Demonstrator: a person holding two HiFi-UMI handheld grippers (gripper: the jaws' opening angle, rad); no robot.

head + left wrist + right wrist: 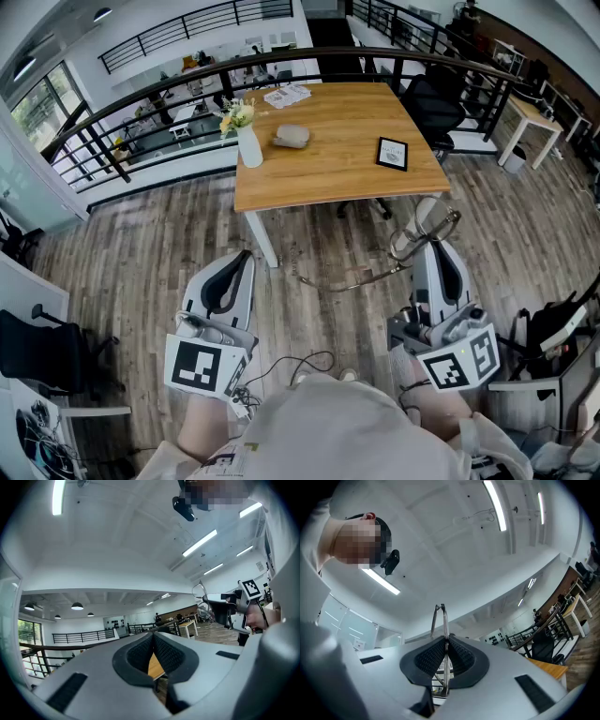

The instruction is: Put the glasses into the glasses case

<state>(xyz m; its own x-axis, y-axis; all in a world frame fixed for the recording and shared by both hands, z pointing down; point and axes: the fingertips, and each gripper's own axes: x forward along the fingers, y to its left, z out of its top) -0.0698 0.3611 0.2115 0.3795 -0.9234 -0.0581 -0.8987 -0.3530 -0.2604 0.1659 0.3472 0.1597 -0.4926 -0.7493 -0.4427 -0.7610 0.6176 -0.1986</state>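
Note:
Thin wire-rimmed glasses (424, 223) are pinched in my right gripper (434, 246), which is held over the wood floor in front of the table; a cord (349, 281) trails from them to the left. In the right gripper view the glasses' rim (441, 620) stands edge-on between the shut pads of the right gripper (446, 641). The grey glasses case (291, 137) lies closed on the wooden table (347, 178), far ahead of both grippers. My left gripper (244, 258) is shut with nothing in it; its pads (140, 653) meet. The left gripper view also shows the glasses (200, 594).
On the table stand a white vase of flowers (247, 141), a dark framed picture (392, 153) and papers (287, 95). A black railing (169, 89) runs behind the table. Office chairs (433, 103) sit at its right, and cables (300, 361) lie on the floor.

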